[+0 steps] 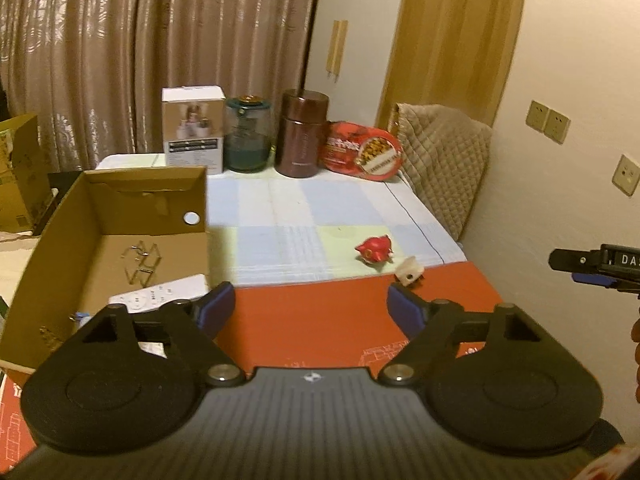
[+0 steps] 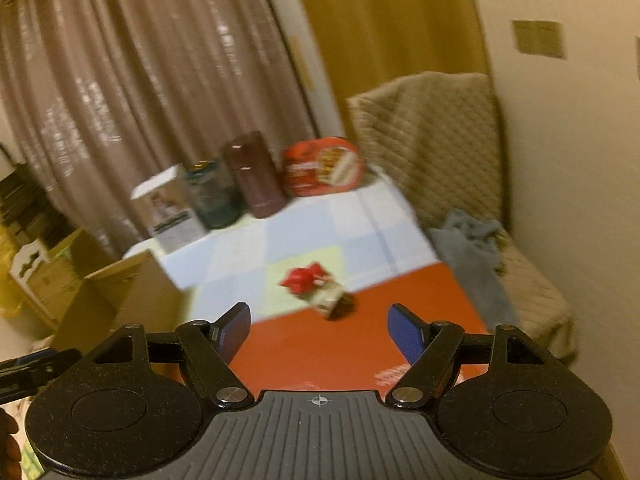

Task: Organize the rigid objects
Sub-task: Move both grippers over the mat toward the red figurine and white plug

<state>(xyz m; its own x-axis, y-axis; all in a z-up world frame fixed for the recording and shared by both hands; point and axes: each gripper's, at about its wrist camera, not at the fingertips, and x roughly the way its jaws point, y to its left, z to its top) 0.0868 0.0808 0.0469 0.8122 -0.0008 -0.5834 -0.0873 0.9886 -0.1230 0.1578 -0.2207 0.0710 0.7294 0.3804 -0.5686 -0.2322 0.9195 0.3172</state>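
Note:
A small red figurine (image 1: 375, 249) lies on the checked cloth, with a small white block (image 1: 409, 271) beside it at the edge of the red mat (image 1: 320, 320). Both show blurred in the right wrist view: the figurine (image 2: 304, 278) and the block (image 2: 329, 300). An open cardboard box (image 1: 120, 240) at the left holds a white remote (image 1: 160, 294) and a wire piece (image 1: 140, 262). My left gripper (image 1: 311, 304) is open and empty above the red mat. My right gripper (image 2: 319, 328) is open and empty, short of the figurine; it shows at the right edge of the left wrist view (image 1: 596, 266).
At the table's back stand a white carton (image 1: 193, 128), a green glass jar (image 1: 248, 134), a brown canister (image 1: 302, 134) and a red tin (image 1: 362, 152). A quilted chair (image 2: 460, 160) with a grey cloth (image 2: 472, 248) stands right. Curtains hang behind.

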